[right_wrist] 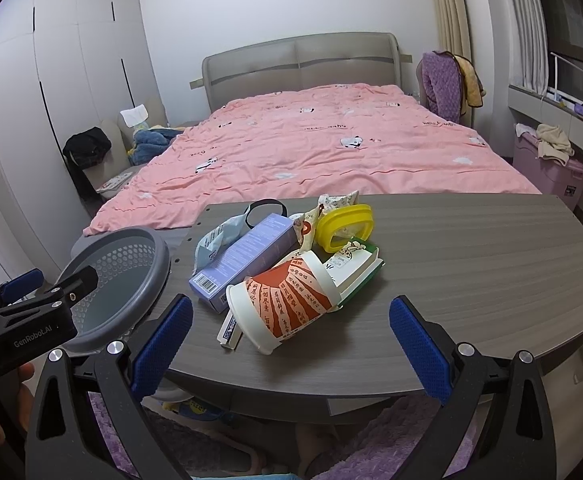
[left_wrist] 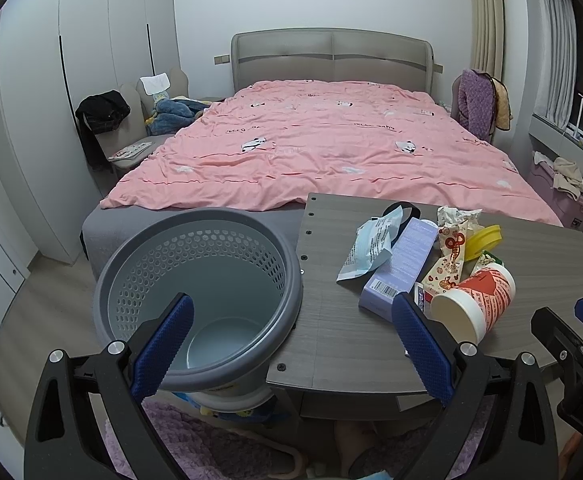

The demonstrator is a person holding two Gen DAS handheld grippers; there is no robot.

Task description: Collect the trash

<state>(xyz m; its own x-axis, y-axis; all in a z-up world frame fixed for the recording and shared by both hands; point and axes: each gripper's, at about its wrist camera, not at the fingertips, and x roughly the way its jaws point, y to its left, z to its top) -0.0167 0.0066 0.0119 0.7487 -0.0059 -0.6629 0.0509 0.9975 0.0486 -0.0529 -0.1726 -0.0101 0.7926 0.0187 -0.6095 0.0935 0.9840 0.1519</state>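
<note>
**Left wrist view: trash heaped on the table, bin beside it**

Both claws are spread wide and hold nothing. The left gripper [left_wrist: 291,344] hovers over the near table [left_wrist: 347,344] edge and the grey bin [left_wrist: 199,276] just left of it. The right gripper [right_wrist: 291,344] faces the trash pile: a tipped paper cup [right_wrist: 287,304], purple box [right_wrist: 243,260], yellow lid [right_wrist: 345,228] and wrappers [right_wrist: 215,240].
</note>
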